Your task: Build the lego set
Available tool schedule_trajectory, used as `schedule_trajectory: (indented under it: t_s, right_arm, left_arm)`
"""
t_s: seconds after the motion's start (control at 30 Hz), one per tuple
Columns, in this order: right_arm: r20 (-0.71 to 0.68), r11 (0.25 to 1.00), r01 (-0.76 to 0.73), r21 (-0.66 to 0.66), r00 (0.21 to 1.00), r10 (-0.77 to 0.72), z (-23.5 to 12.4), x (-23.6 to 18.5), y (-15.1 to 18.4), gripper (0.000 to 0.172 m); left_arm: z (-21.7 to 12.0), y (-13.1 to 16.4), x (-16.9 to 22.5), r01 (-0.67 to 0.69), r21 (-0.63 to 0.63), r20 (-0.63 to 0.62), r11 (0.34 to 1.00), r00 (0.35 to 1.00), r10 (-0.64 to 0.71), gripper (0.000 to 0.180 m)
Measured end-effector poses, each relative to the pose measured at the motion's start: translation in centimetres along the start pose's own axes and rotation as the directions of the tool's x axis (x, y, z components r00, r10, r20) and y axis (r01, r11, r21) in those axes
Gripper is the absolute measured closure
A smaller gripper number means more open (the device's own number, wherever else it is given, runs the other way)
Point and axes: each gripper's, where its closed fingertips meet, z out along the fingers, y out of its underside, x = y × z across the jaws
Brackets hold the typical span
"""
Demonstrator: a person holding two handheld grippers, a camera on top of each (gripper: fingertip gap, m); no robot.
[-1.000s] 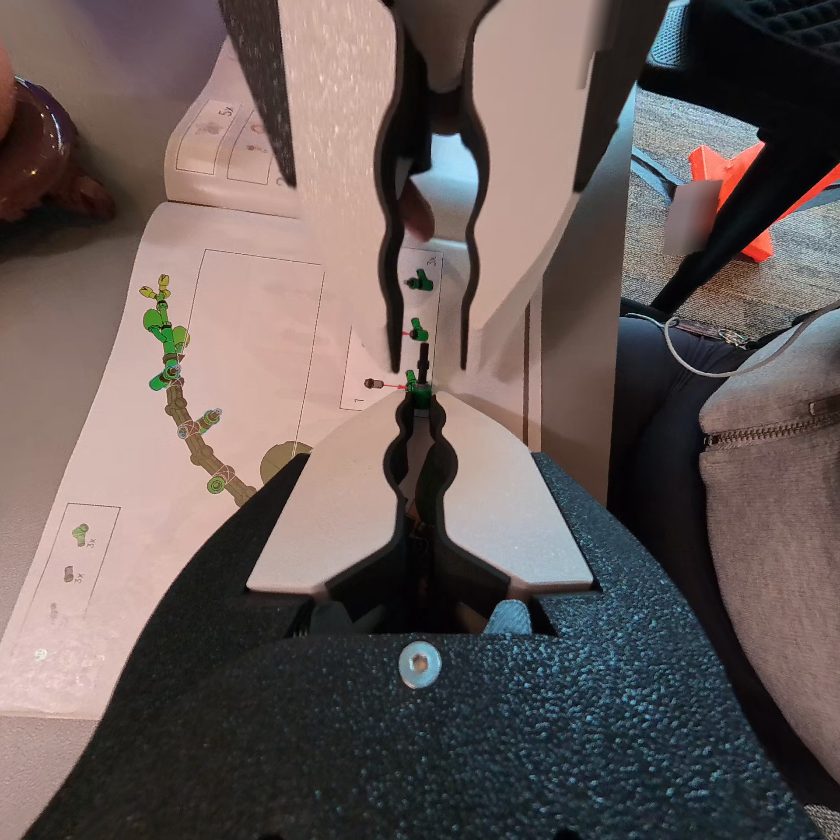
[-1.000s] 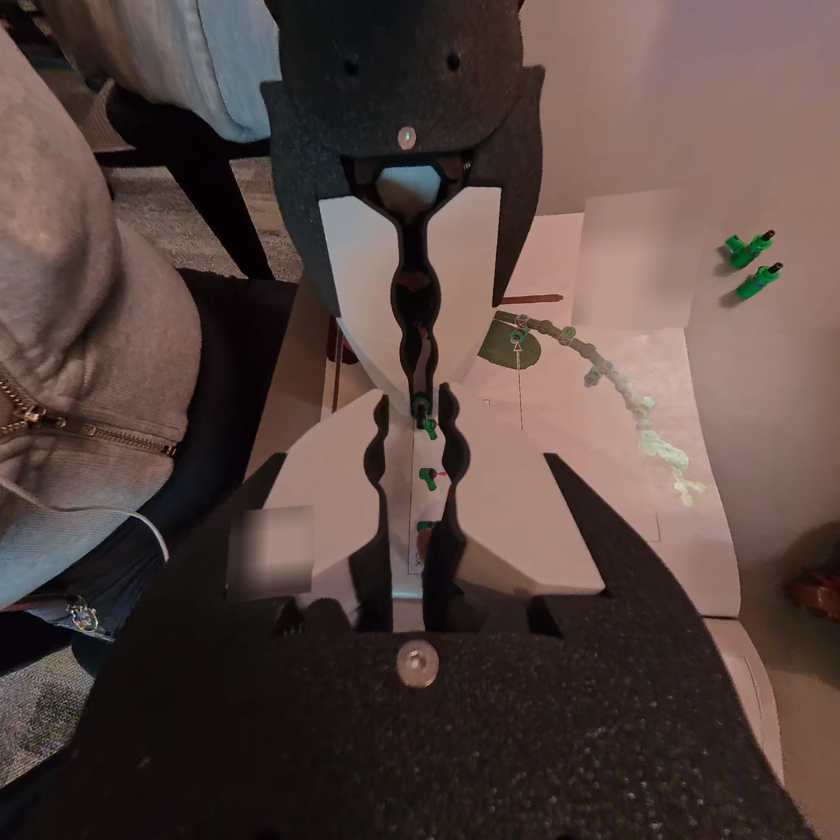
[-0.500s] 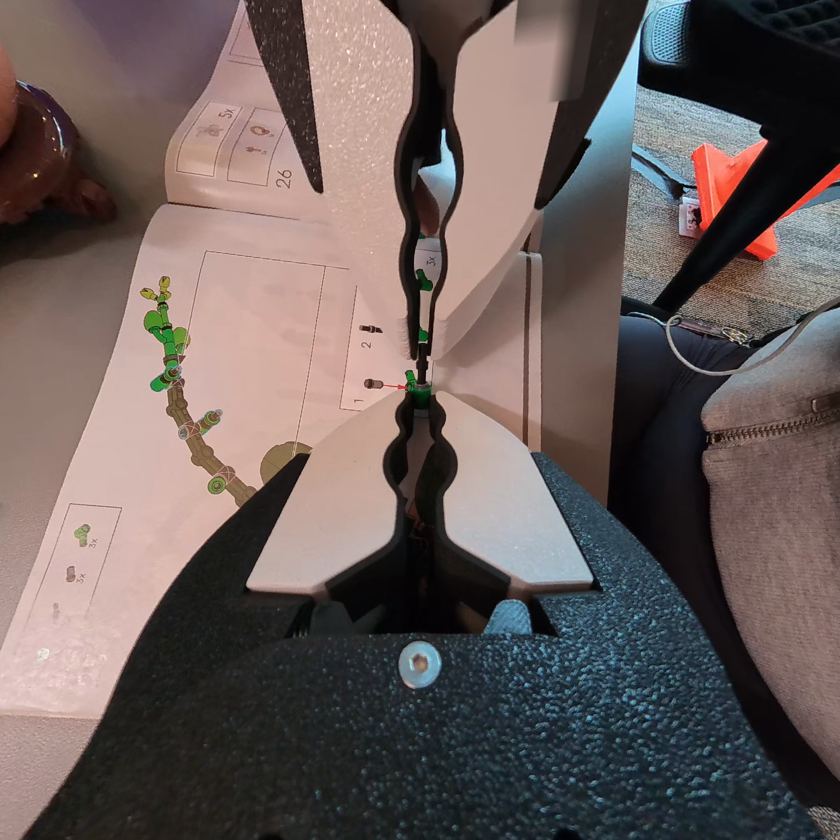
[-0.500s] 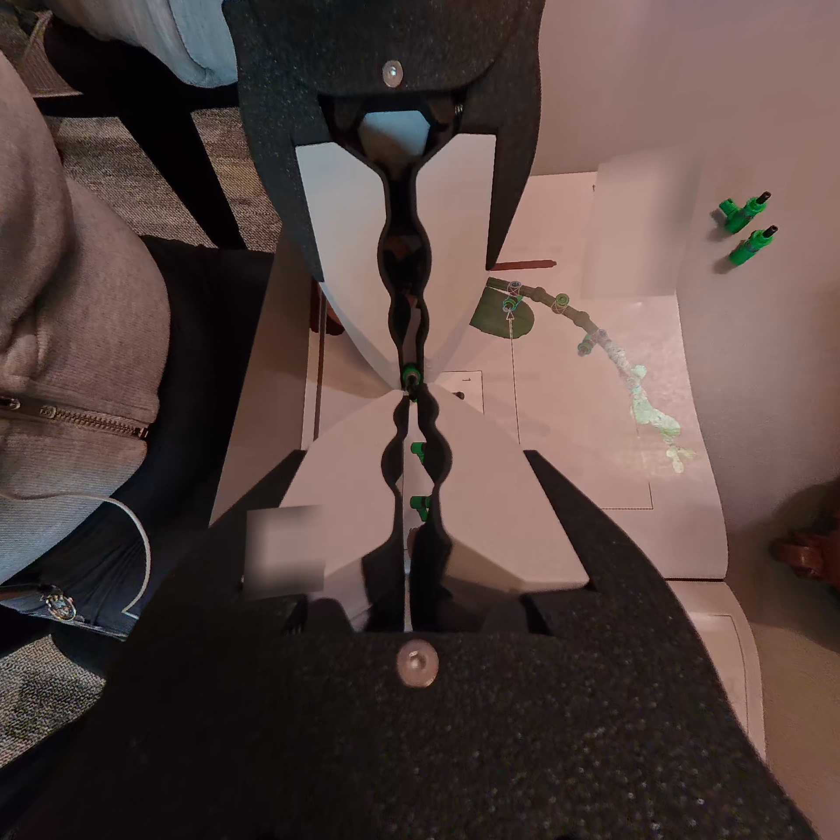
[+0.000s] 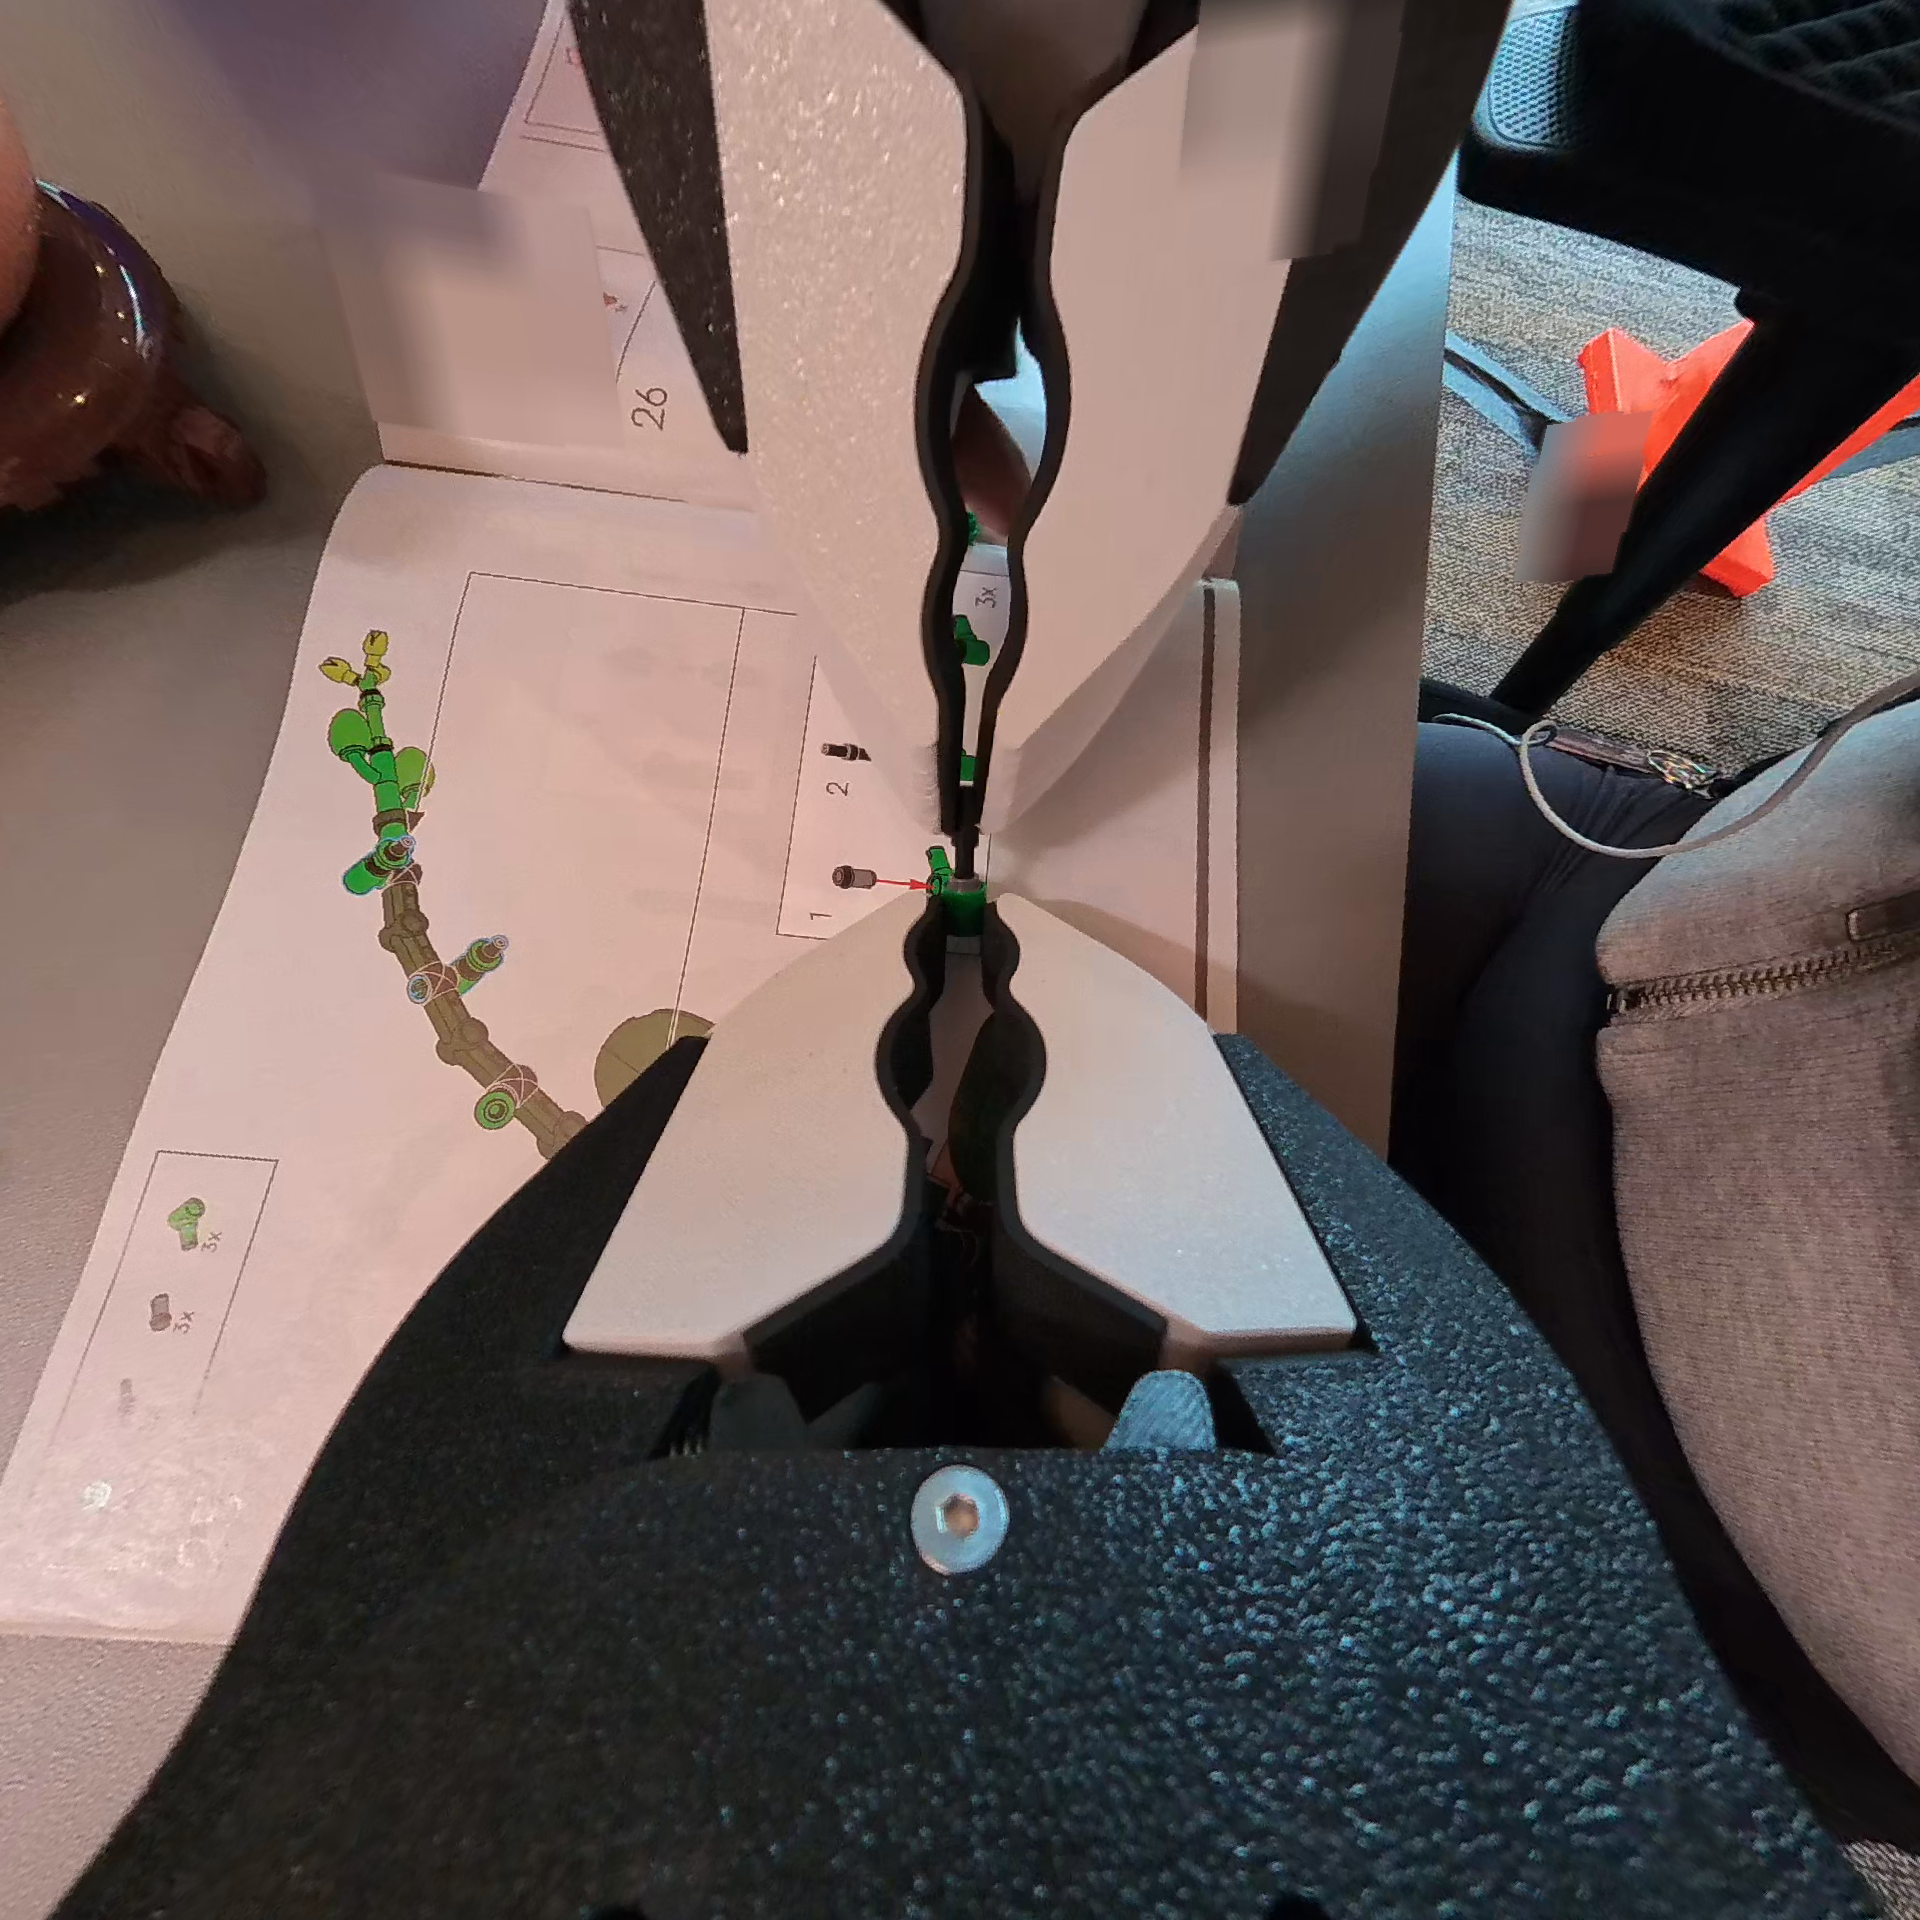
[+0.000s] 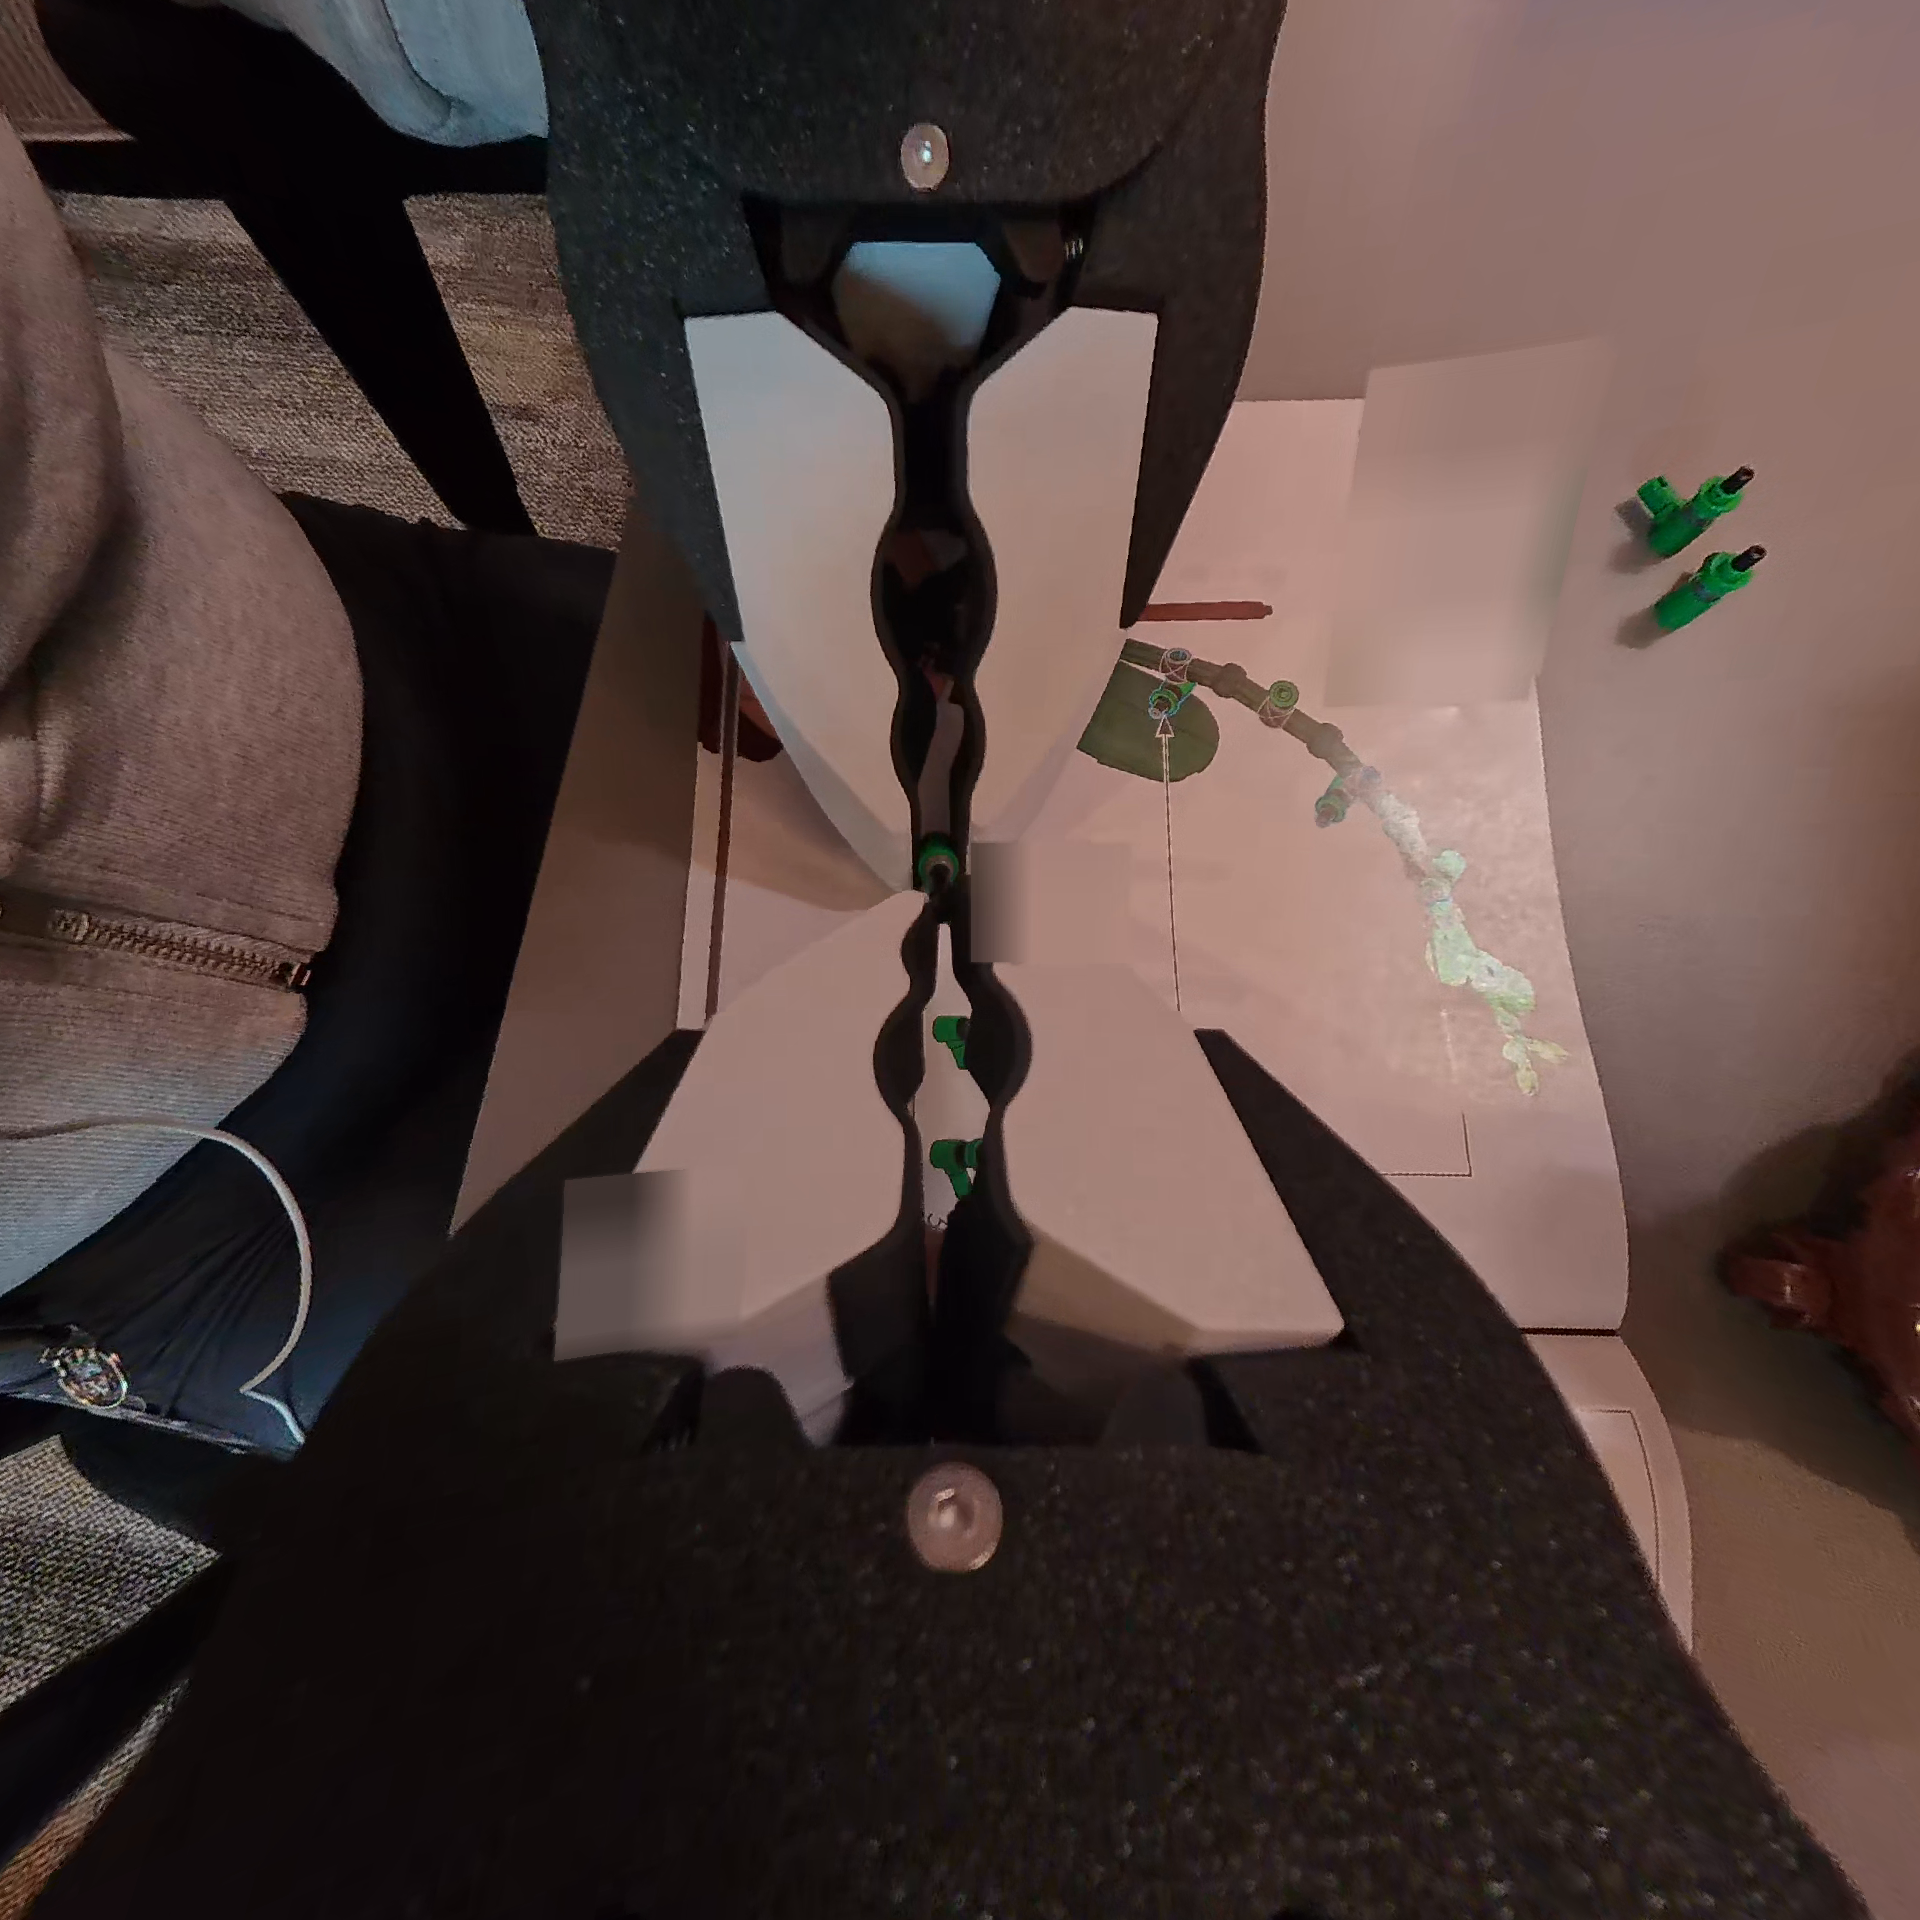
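My left gripper (image 5: 964, 935) is shut on a small green building piece (image 5: 964, 909) at its fingertips, held above an open instruction booklet (image 5: 582, 748). A grey collar and a thin black pin (image 5: 966, 847) stick out of the green piece's front. My right gripper (image 5: 966, 816) faces the left one tip to tip and is shut on that black pin. In the right wrist view my right gripper (image 6: 940, 923) pinches the pin (image 6: 938, 891), and the left gripper (image 6: 938, 857) beyond it holds the green piece (image 6: 935, 860).
Two more green pieces with black pins (image 6: 1688, 509) (image 6: 1704, 597) lie on the table right of the booklet (image 6: 1299, 935). A brown object (image 5: 83, 364) sits at the left. A person's lap and grey jacket (image 5: 1766, 1039) are beyond the table edge. An orange object (image 5: 1662, 416) lies on the floor. The grippers are tip to tip, or close to it.
My right gripper has come closer to the left one and closed from open onto the black pin. My left gripper has stayed still, shut on the green piece.
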Motion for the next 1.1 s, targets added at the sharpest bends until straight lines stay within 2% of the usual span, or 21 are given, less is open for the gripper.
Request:
schedule_trajectory:
  t_s: [1.1]
  right_arm:
    - [-0.033, 0.999, -0.003, -0.047, 0.999, 0.002, 0.50, -0.03, -0.03, 0.169]
  left_arm:
    - [-0.07, 0.00, 0.05, 0.002, 0.000, -0.002, 1.000, 1.000, -0.002, 0.174]
